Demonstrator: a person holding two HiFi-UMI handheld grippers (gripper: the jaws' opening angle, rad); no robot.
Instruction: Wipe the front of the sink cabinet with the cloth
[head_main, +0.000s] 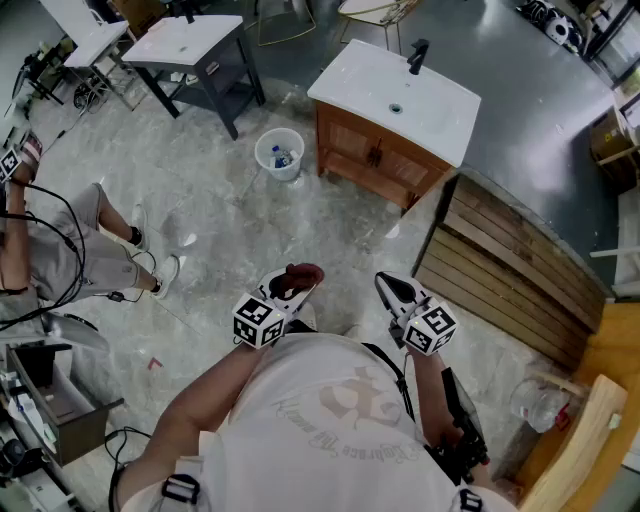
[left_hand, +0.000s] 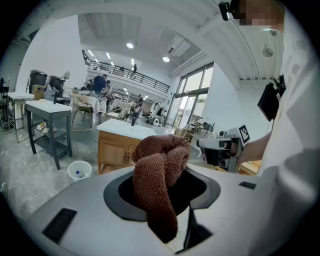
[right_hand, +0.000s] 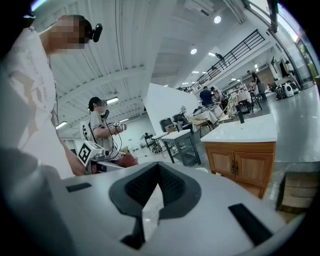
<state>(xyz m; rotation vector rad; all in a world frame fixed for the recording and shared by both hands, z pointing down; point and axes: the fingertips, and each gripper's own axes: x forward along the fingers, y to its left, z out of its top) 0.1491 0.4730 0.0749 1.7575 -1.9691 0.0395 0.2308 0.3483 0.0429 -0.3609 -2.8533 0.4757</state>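
Holding a bottle (head_main: 281, 157), the bucket (head_main: 279, 173) stands beside the cabinet (head_main: 368, 152); left hand-held gripper (head_main: 294, 288) clamps the cloth (left_hand: 160, 175), right hand-held gripper (head_main: 390, 287) closed, empty.

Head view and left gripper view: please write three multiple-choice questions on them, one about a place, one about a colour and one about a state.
1. Where is the bucket?
A. on the sink
B. on the floor beside the cabinet
C. under the grey table

2. What colour is the cloth?
A. white
B. blue
C. brown

3. What is the left tool doing?
A. holding the cloth
B. standing open and empty
C. lying on the floor

Key:
1 B: in the head view the bucket stands on the floor at the cabinet's side.
2 C: the left gripper view shows brown terry.
3 A: the cloth is bunched between its jaws.
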